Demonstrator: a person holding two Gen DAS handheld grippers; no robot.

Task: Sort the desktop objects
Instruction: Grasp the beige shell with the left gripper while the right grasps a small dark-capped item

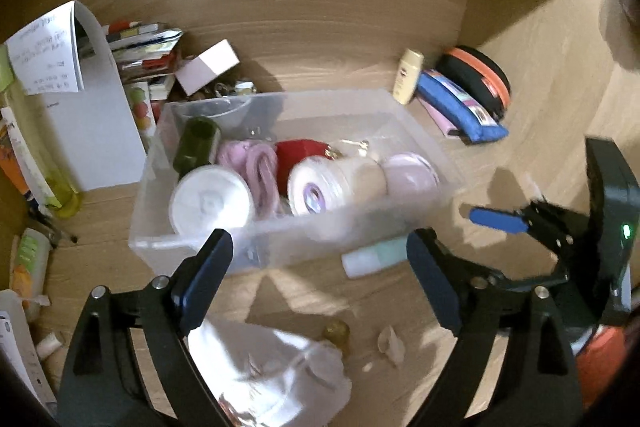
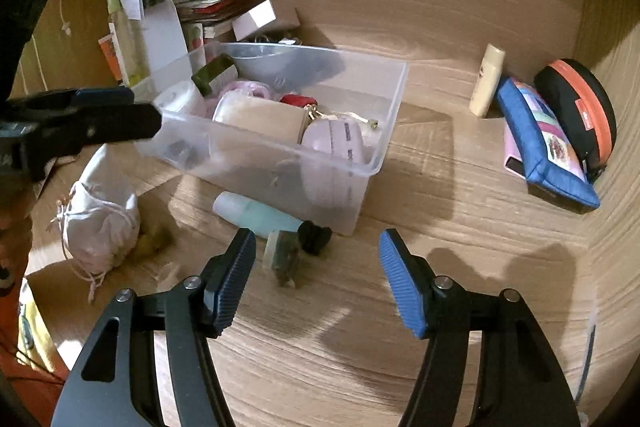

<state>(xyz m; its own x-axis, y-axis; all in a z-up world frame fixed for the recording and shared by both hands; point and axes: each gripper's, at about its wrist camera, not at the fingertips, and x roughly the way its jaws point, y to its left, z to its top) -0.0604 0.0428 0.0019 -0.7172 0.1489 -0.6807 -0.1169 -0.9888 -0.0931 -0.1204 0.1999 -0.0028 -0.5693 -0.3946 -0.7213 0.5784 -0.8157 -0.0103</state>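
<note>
A clear plastic bin (image 1: 160, 243) (image 2: 384, 131) on the wooden desk holds several things: a white round jar (image 1: 210, 205), a dark green bottle (image 1: 196, 145), pink bands, a red item and a lilac case (image 2: 334, 139). A pale teal tube (image 2: 256, 213) (image 1: 374, 257) lies on the desk against the bin's front wall. A white drawstring pouch (image 1: 272, 367) (image 2: 100, 223) lies in front of the bin. My left gripper (image 1: 320, 263) is open and empty above the pouch, at the bin's front wall. My right gripper (image 2: 318, 263) is open and empty just in front of the tube.
A cream bottle (image 2: 486, 81), a blue pouch (image 2: 548, 151) and a black-and-orange case (image 2: 580, 107) stand at the back right. A paper stand (image 1: 92, 115), boxes and snack packets crowd the back left. A small black piece (image 2: 316, 237) and a greenish scrap (image 2: 286, 257) lie by the tube.
</note>
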